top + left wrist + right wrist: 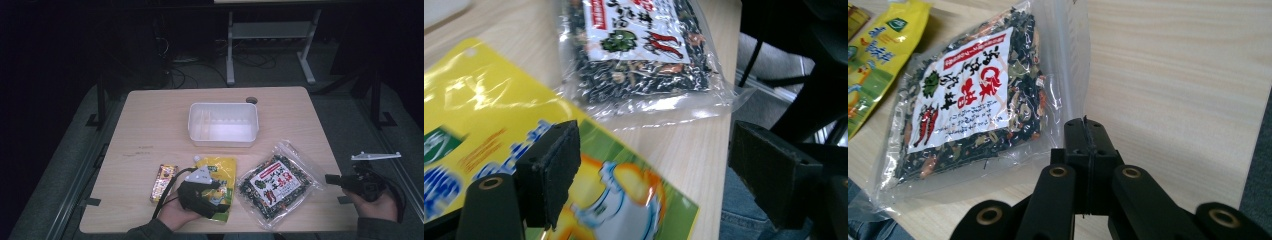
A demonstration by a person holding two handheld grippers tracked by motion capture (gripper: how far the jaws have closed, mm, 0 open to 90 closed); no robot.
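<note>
Jaws of the left gripper are standing wide apart, empty, hovering over the yellow pouch, which is lying flat at the near table edge beside the clear spice bag. The right gripper is hanging fully closed, empty, near that bag's corner.

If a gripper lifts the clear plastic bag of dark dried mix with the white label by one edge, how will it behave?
The clear plastic bag of dark dried mix would probably sag, since its film is thin and crinkled. Its glossy, empty sealed margin looks slippery yet thin enough to pinch. The loose flakes inside may shift toward the low end, and it seems light for its size.
</note>
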